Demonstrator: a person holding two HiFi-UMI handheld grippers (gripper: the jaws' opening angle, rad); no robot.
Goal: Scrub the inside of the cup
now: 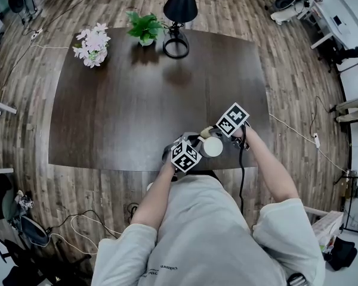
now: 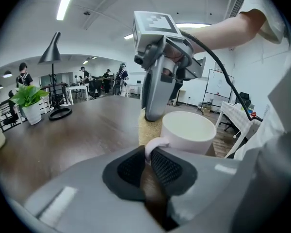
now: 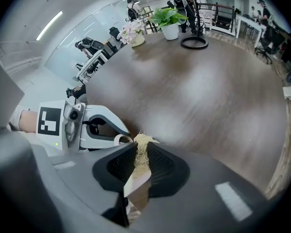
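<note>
A person seated at the near edge of a dark wooden table (image 1: 137,100) works two handheld grippers close together. The left gripper (image 2: 148,160) is clamped on the looped handle of a pale cup (image 2: 186,130), which sits upright with its mouth open upward, just over the table's near edge in the head view. Whether the cup rests on the wood cannot be told. The right gripper (image 3: 140,160) is pinching a tan, fibrous scrubber (image 3: 141,147) between its black ribbed pads. Seen from the left gripper view, the scrubber lies just beside the cup's outer wall, next to the handle and not inside the cup, while the right gripper's grey body rises behind it and hides part of the rim's far side. Well apart, along the table's far edge, stand a black desk lamp (image 1: 179,16), a small potted plant (image 1: 144,27) and a vase of pink flowers (image 1: 92,45). Cables (image 1: 77,225) trail on the plank floor beside the person.
</note>
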